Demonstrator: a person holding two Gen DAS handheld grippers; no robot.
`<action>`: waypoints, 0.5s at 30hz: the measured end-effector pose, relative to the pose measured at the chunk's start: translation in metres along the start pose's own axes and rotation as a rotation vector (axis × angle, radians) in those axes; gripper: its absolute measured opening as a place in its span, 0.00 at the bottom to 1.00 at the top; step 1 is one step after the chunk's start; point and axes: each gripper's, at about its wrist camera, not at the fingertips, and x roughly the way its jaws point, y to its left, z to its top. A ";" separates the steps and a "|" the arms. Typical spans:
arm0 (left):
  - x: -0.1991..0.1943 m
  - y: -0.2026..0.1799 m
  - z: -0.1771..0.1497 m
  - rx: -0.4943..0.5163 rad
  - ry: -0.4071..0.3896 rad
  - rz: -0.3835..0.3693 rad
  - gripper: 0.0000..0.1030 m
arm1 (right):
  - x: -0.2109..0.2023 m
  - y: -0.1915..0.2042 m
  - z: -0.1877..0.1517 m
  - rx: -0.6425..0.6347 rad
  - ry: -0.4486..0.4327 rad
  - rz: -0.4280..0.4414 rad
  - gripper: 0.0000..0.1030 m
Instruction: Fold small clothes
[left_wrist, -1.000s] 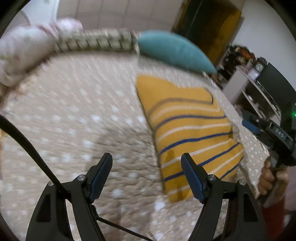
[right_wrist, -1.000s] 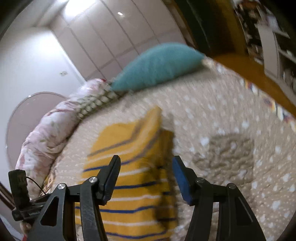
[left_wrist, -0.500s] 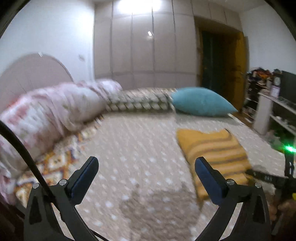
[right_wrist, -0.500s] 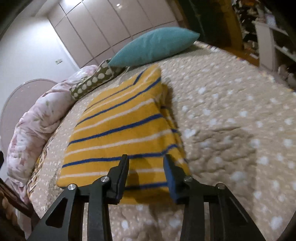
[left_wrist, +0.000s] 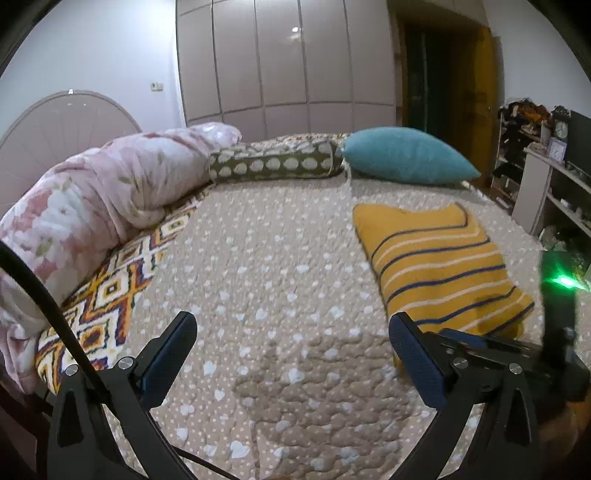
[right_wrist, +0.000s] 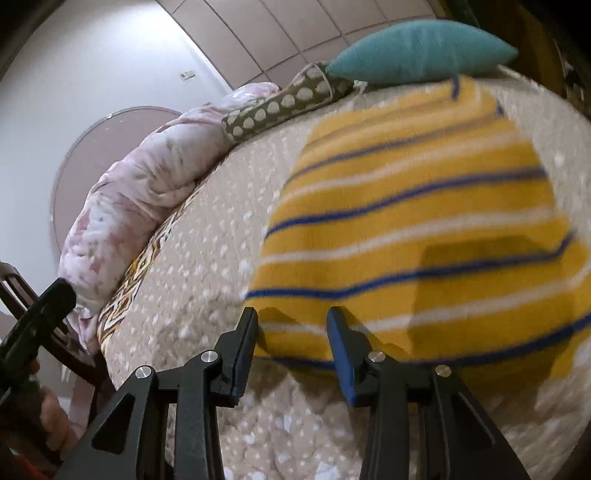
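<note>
My left gripper (left_wrist: 291, 354) hangs over bare bedspread (left_wrist: 280, 258), fingers (left_wrist: 168, 354) spread as wide as they go, nothing between them. The folded yellow striped garment (left_wrist: 436, 266) lies flat on the bed's right side, past my right-hand finger, not touched by this gripper. Its near edge is partly hidden behind that finger and the black frame of the other gripper, whose green light (left_wrist: 561, 282) glares at the right edge. A dark patch on the bedspread just ahead of the fingers looks like shadow; can't say more.

From the right wrist the garment (right_wrist: 424, 221) fills most of the view, blurred, its right end cut off by the lens rim. The right gripper (right_wrist: 291, 332) sits at the garment's near left corner, fingers (right_wrist: 341, 343) partly closed, a clear gap between them. The corner's edge shows in that gap, but blur keeps me from telling whether the pads press on the cloth or just frame it. I see no fabric pinched up. Dark shadows fall on the garment's near half.

Behind it: teal pillow (right_wrist: 421, 51) at the far edge of the bed, spotted bolster (right_wrist: 288, 103) beside it, pink floral duvet (right_wrist: 147, 199) bunched along the left side. A patterned sheet (left_wrist: 110, 295) peeks out under the duvet. The shelves (left_wrist: 546, 177) at far right are dim, contents unreadable. Part of a hand (right_wrist: 51, 424) shows low left in the right wrist view, mostly cropped.
</note>
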 end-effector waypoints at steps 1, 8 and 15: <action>0.005 0.000 -0.001 -0.002 0.018 0.008 1.00 | -0.005 -0.001 -0.005 0.002 -0.007 0.013 0.41; 0.026 -0.007 -0.014 0.035 0.125 0.027 1.00 | -0.055 -0.021 -0.016 0.068 -0.129 -0.033 0.41; 0.030 -0.025 -0.024 0.102 0.180 0.010 1.00 | -0.081 -0.074 -0.010 0.215 -0.179 -0.190 0.41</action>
